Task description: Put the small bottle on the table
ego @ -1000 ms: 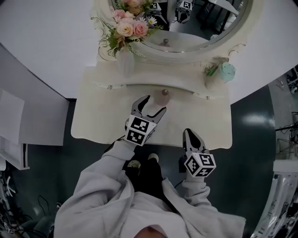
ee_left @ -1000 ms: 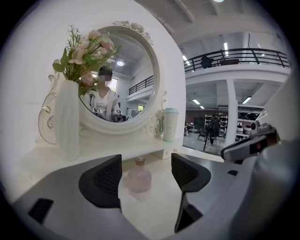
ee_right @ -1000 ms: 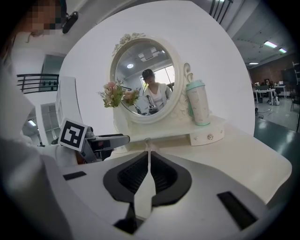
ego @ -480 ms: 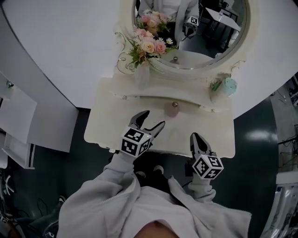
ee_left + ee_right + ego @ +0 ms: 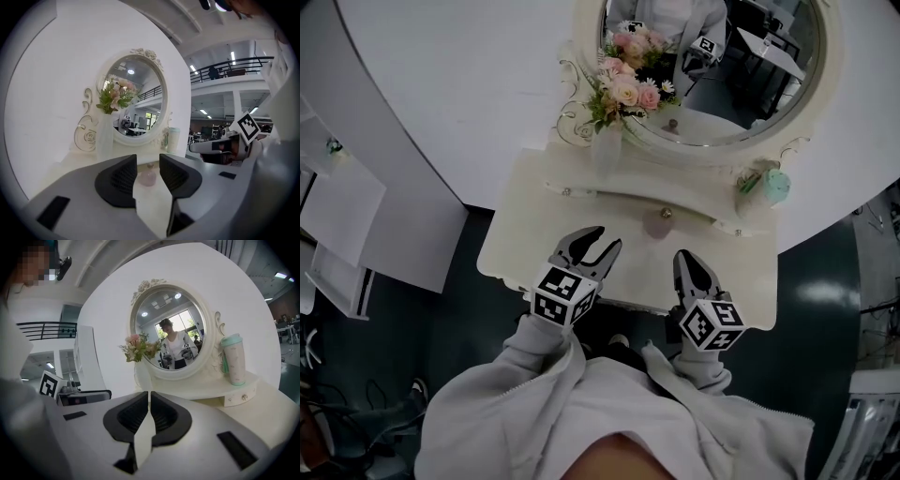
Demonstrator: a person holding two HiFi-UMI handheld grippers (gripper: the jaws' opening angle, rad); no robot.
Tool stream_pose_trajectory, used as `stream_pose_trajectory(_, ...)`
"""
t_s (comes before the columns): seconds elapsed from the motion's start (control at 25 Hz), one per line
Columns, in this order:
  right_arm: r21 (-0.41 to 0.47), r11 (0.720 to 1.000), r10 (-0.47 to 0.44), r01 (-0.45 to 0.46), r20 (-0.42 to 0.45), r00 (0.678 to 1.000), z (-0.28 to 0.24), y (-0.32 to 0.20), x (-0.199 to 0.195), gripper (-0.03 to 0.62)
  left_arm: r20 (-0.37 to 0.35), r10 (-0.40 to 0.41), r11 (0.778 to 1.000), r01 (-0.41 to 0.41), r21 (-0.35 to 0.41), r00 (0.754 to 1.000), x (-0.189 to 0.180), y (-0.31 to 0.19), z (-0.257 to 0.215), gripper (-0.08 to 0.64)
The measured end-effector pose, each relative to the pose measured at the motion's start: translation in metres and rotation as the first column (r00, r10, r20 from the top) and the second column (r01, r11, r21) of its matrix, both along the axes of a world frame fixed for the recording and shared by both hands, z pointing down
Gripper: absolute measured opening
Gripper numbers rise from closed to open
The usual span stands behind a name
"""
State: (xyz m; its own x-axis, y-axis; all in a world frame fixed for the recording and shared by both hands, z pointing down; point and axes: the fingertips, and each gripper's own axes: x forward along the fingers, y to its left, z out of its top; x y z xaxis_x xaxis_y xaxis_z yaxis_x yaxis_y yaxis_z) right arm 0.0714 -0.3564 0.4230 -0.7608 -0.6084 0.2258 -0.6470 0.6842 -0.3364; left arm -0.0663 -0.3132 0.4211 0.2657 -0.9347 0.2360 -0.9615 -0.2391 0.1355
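The small pink bottle [image 5: 659, 221] stands upright on the cream dressing table [image 5: 525, 239], just in front of the raised shelf. My left gripper [image 5: 602, 240] hovers over the table's front part, short of the bottle and to its left. Its jaws are closing with nothing between them. In the left gripper view the bottle [image 5: 148, 176] shows beyond the gap of the left gripper [image 5: 147, 161]. My right gripper [image 5: 684, 255] is shut and empty near the front edge, to the right of the bottle. In its own view the right gripper [image 5: 149, 397] has its pads nearly touching.
A vase of pink flowers [image 5: 607, 145] stands on the shelf at the left, and a teal tumbler [image 5: 773, 187] at the right. The oval mirror [image 5: 712, 66] rises behind them. A white cabinet [image 5: 356, 216] stands left of the table. Dark floor lies below the front edge.
The left gripper has drawn back from the bottle toward the table's front edge and its jaws have narrowed. The bottle stays standing alone. The head view has shifted left.
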Motion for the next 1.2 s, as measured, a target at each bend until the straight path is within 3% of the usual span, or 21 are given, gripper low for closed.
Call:
stream_pose_trajectory(0.28, 0.048, 0.994, -0.099, 0.102, -0.072, 0.993, 0.007, 0.009, -0.034, 0.04, 0.006, -0.081, 0.997, 0.08, 0.018, 0.997, -0.013, 0.013, 0.006, 0.027)
stream_pose_trajectory(0.44, 0.094, 0.982, -0.153, 0.164, -0.107, 0.982, 0.004, 0.017, -0.049, 0.04, -0.019, -0.07, 0.997, 0.07, 0.015, 0.997, -0.011, 0.025, 0.012, 0.018)
stream_pose_trajectory(1.2, 0.196, 0.956, -0.191, 0.22, -0.157, 0.969, -0.017, 0.019, -0.067, 0.035, 0.036, -0.059, 0.998, 0.057, 0.036, 0.998, -0.01, 0.038, 0.01, 0.015)
